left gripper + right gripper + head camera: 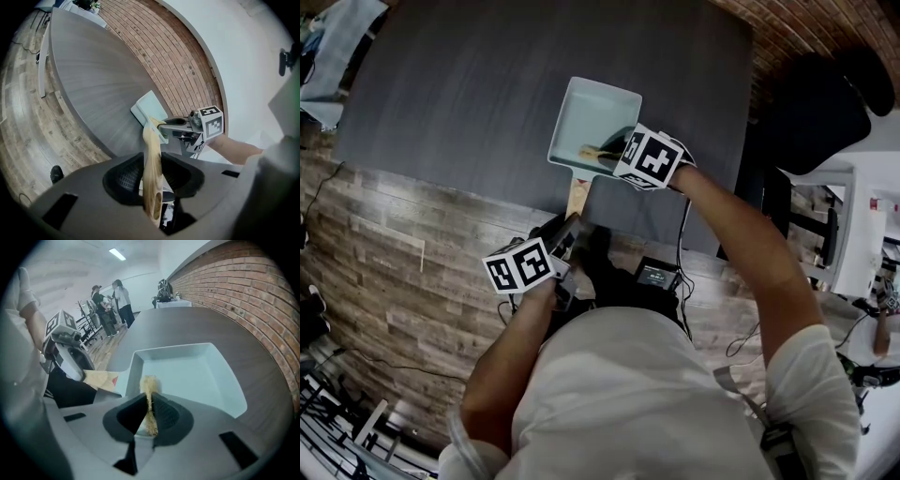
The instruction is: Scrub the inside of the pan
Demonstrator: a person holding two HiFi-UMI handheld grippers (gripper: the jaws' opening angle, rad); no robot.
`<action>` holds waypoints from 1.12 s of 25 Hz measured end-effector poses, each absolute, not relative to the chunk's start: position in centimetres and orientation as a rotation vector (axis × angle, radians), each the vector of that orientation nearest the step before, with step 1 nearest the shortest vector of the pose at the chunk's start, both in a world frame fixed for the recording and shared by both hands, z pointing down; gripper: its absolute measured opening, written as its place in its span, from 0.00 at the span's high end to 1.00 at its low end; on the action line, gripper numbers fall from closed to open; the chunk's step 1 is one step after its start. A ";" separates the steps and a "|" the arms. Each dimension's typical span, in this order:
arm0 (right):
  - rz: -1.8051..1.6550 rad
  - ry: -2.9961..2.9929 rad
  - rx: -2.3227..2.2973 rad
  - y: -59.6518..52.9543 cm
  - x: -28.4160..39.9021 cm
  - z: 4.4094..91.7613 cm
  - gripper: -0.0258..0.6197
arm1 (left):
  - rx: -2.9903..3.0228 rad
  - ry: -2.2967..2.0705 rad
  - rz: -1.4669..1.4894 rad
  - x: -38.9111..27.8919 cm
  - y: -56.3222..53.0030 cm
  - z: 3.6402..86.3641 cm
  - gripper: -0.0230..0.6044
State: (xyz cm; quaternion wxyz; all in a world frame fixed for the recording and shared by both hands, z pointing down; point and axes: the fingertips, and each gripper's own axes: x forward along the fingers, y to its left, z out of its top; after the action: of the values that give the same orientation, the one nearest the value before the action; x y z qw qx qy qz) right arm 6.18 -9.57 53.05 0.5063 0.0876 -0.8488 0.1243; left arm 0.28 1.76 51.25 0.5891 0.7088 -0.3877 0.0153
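Head view:
- At the near edge of a dark grey table (469,94) is one shallow, square, pale blue-green pan (591,112). Its wooden handle (577,195) points toward the person and reaches about to the table's edge.
- Left gripper (567,232): marker cube uppermost, at the handle's near end.
- Right gripper (614,150): marker cube uppermost, tips down inside the pan's near right corner. A tan scrubber (591,150) shows just at its tips.
- A wood-plank floor (384,253) lies below the table. The person's white shirt fills the bottom of the frame.

Left gripper view:
- The jaws are clamped on the wooden handle, one pad against each side.
- The handle runs up from between them to the pan on the table.
- The right gripper is beyond, at the pan's right side.
- A brick wall (173,56) stands behind the table.

Right gripper view:
- The jaws are pinched on the scrubber, a thin, tan, fibrous pad held edge-on.
- The scrubber's upper end stands out past the tips, over the pan's near wall. Whether it touches the pan cannot be told.
- The pan's pale interior spreads beyond.
- The left gripper is at left, on the handle, which bears a small red mark.
- Two people (112,301) stand well back, at the far end of the room.
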 end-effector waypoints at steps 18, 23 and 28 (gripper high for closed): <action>0.799 -2.154 0.381 -8.2 5.6 51.6 0.90 | 1.658 -0.907 0.041 0.6 1.9 51.3 0.77; 1.012 -2.300 0.463 -9.8 6.1 48.0 0.90 | 1.662 -0.893 0.051 0.9 2.0 51.3 0.77; 0.977 -2.353 0.561 -11.6 8.0 46.1 0.90 | 1.663 -0.882 0.062 1.1 2.2 51.4 0.77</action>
State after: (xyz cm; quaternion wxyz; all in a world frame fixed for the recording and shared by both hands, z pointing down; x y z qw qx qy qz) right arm 7.95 -11.59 46.11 0.2633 0.2075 -0.8700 0.3615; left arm 1.09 2.20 51.44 0.5885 0.7139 -0.3785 0.0266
